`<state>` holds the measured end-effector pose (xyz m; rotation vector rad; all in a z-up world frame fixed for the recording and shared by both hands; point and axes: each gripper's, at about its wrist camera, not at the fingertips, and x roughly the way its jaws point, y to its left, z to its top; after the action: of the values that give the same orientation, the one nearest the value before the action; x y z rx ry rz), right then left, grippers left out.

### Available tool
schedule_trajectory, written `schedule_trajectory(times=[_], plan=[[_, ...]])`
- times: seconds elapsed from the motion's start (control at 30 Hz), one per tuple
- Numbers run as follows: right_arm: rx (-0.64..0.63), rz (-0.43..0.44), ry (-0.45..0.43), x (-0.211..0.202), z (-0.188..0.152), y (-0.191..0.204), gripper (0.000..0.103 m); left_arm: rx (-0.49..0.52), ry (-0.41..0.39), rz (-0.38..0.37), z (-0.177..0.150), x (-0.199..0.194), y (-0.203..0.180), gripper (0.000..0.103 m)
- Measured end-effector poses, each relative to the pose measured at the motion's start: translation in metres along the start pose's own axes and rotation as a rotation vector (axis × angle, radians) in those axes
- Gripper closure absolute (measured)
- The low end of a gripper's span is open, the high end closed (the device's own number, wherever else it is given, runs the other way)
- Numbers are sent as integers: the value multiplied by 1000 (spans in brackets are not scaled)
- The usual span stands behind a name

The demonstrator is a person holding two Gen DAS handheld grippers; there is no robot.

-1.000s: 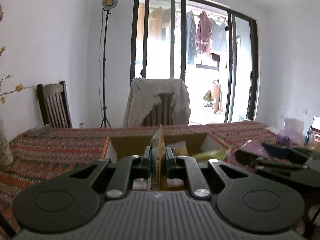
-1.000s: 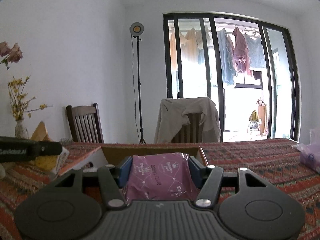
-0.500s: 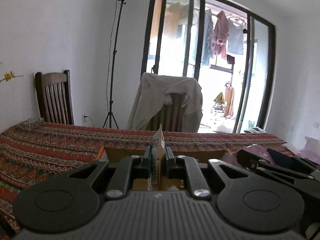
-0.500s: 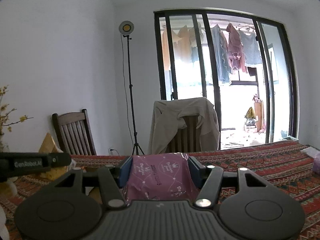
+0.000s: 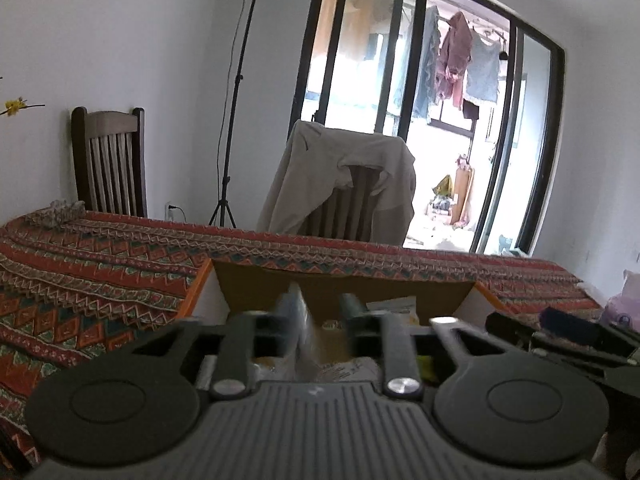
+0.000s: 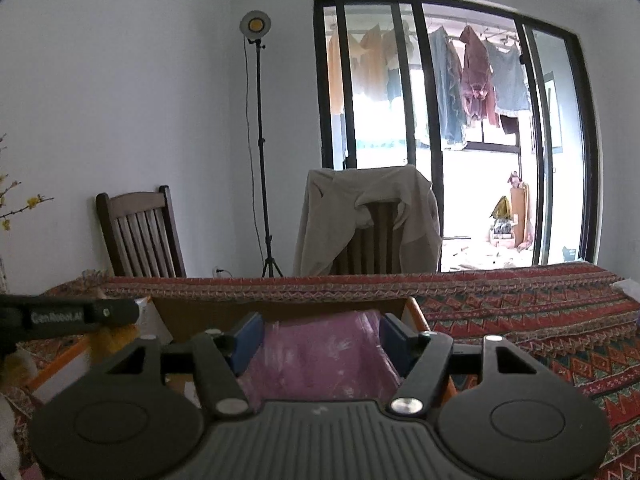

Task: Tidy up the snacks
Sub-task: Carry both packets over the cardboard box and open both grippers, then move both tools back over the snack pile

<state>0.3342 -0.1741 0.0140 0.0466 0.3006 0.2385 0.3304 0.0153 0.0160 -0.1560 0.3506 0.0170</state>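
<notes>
An open cardboard box (image 5: 344, 292) stands on the patterned tablecloth, with several snack packs inside. My left gripper (image 5: 318, 312) hovers over it and its jaws are opening. A thin yellowish snack packet (image 5: 299, 320), blurred, leans by the left finger, clear of the right one. In the right wrist view, my right gripper (image 6: 322, 332) is over the same box (image 6: 280, 312) and its jaws are opening. A pink snack packet (image 6: 320, 360) lies loose between the blue pads (image 6: 250, 336). Each gripper shows at the edge of the other's view.
Beyond the far table edge stand a chair draped with a beige jacket (image 5: 340, 184), a bare wooden chair (image 5: 108, 160) and a light stand (image 6: 260, 160). The tablecloth (image 6: 540, 320) stretches to the right. A pale pink bag (image 5: 624, 300) sits at the far right.
Both grippers moved forward over the box and sank slightly. Both sets of jaws, earlier shut on the thin packet and the pink packet, have spread apart, and the packets now look blurred and loose.
</notes>
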Motion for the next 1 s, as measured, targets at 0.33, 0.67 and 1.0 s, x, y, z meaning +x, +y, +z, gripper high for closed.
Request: schedule_trajectory(times=[0.33, 0.67, 1.0], plan=[[55, -33, -14, -38, 24, -7, 0, -51, -72, 65, 24, -60, 10, 0], [-12, -48, 32, -129, 7, 17, 0, -18, -8, 98, 17, -139, -1, 0], [-42, -62, 145, -168, -27, 23, 0, 54, 101, 100, -26, -171, -4, 0]])
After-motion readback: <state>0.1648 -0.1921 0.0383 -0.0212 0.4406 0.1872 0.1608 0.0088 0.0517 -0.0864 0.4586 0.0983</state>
